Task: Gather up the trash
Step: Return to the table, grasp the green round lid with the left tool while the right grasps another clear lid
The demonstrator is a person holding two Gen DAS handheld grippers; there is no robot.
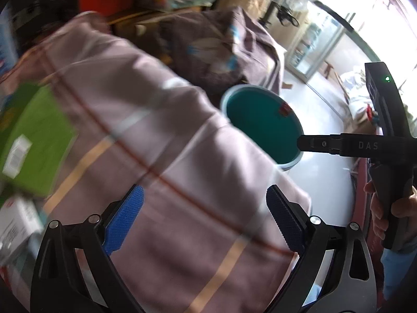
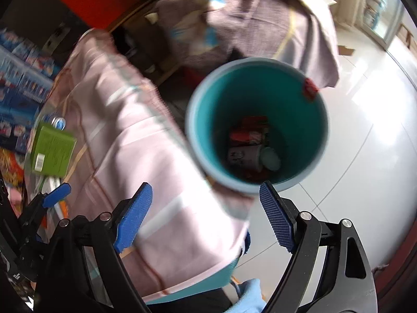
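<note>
Left-wrist view, going L to R: flat green cardboard box w/ white barcode label [image 1: 34, 140] lies at the left edge, on the counter draped w/ a pale pink cloth w/ thin red and tan stripes [image 1: 161, 135]. Below it, lower left, a white printed carton [image 1: 15, 224], blurred. Left tongs [image 1: 204, 217] hang over the cloth, blue ribbed pads wide apart, nothing between them. Box sits up and to the left of these tongs; its long axis looks to run lower left to upper right, though motion blur makes that rough. Mid-right: round teal plastic bin w/ pale rim [image 1: 260, 122], on the white tiled floor [image 1: 325, 182] just past the cloth's edge. Far right: the right tongs' black body seen side-on, held in a hand [image 1: 391, 208].

Right-wrist view, L to R: same green box at left-centre [image 2: 52, 154], w/ a small round blue-white lid-like item [image 2: 57, 123] touching its upper edge; can't tell what it is. Right tongs [image 2: 206, 215] also spread apart and empty, straddling the cloth edge, w/ the bin mouth straight ahead, just above. Bin already holds trash: red wrapper [image 2: 247, 133], pale cup-like piece [image 2: 271, 157], a red scrap on the rim [image 2: 310, 88].

Judgement: left tongs are nearer the box, right nearer the bin. Box is stiff, light card; prob. easiest pinched across its thin edge.
</note>
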